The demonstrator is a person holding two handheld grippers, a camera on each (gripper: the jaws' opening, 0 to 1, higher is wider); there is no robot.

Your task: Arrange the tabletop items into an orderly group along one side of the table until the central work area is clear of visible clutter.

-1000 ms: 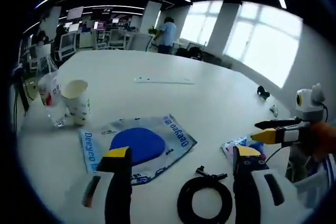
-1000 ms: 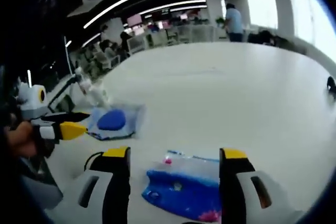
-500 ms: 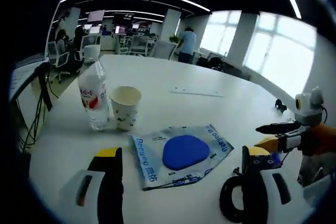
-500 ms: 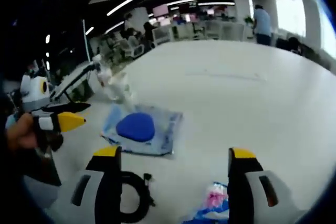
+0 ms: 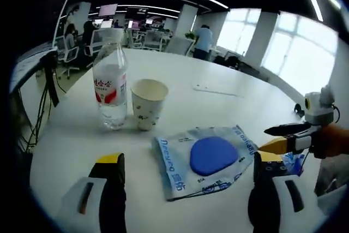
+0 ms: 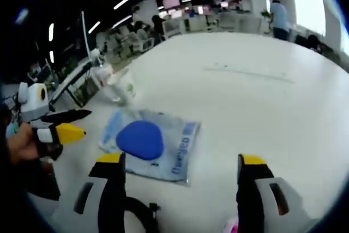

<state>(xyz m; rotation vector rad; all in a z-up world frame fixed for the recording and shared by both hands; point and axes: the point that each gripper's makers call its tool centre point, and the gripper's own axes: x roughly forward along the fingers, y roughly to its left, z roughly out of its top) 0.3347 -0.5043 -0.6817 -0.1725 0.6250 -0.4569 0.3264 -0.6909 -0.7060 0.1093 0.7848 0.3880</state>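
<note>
Black cable [image 6: 136, 214] slid from left view; bottle [image 5: 110, 88] beside cup [image 5: 148, 103]; both grippers wide, empty.

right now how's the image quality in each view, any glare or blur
Left gripper view: sharp up close, the water bottle label and paper cup crisp; the windows at upper right blow out white; fisheye bends the table edge. Right gripper view: softer overall, bottle and cup smeared, though the blue-pad package stays readable.
</note>
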